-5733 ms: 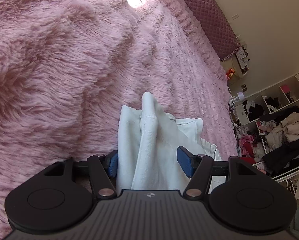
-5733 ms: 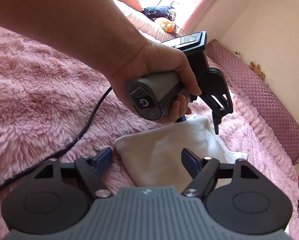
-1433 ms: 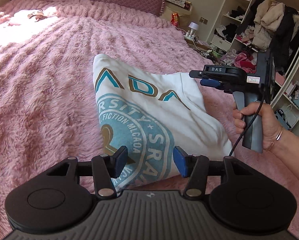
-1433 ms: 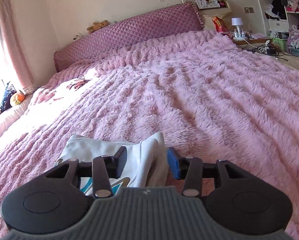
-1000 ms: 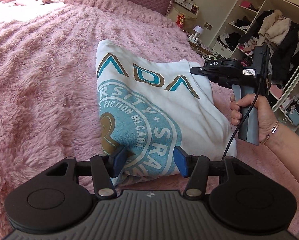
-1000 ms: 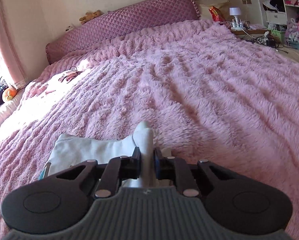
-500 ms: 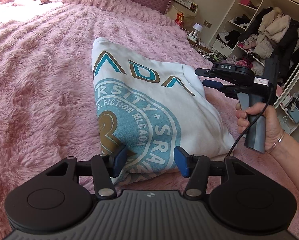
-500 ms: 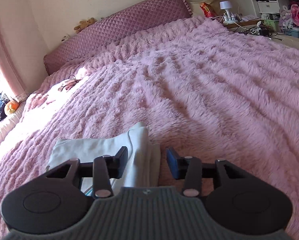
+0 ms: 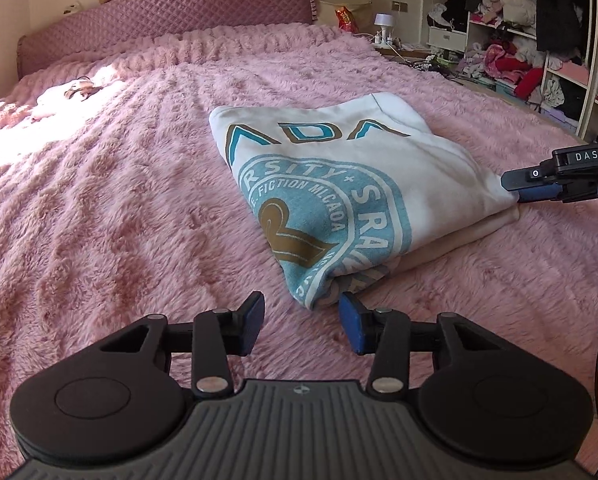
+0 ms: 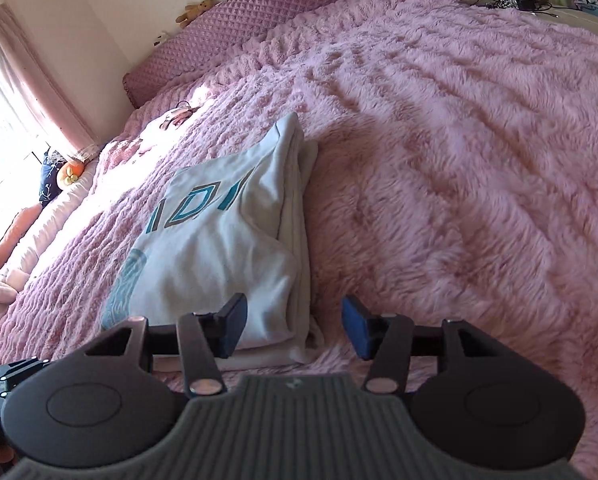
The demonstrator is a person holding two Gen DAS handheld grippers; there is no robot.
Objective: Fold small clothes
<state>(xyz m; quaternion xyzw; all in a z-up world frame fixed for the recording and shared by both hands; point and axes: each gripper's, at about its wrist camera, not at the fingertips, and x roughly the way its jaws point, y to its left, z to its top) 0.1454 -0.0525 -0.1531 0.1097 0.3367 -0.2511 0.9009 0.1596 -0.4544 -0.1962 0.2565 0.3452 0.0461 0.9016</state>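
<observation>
Both your grippers have let go: left gripper point(image 9: 301, 322) jaws, just narrowing, stand apart before the folded white sweatshirt point(image 9: 339, 184); right gripper point(image 10: 295, 326) jaws, just widening, straddle its corner untouched. Sweatshirt lies on the pink blanket point(image 9: 119, 200).

A folded white sweatshirt point(image 9: 339, 184) with a teal and gold print lies mid-frame on the pink furry bed point(image 9: 119, 200). The left claw point(image 9: 301, 322), jaws parted after just closing a little, sits at its near corner, gripping nothing. The right claw point(image 9: 517, 190) meets its right corner at the frame's right edge.
</observation>
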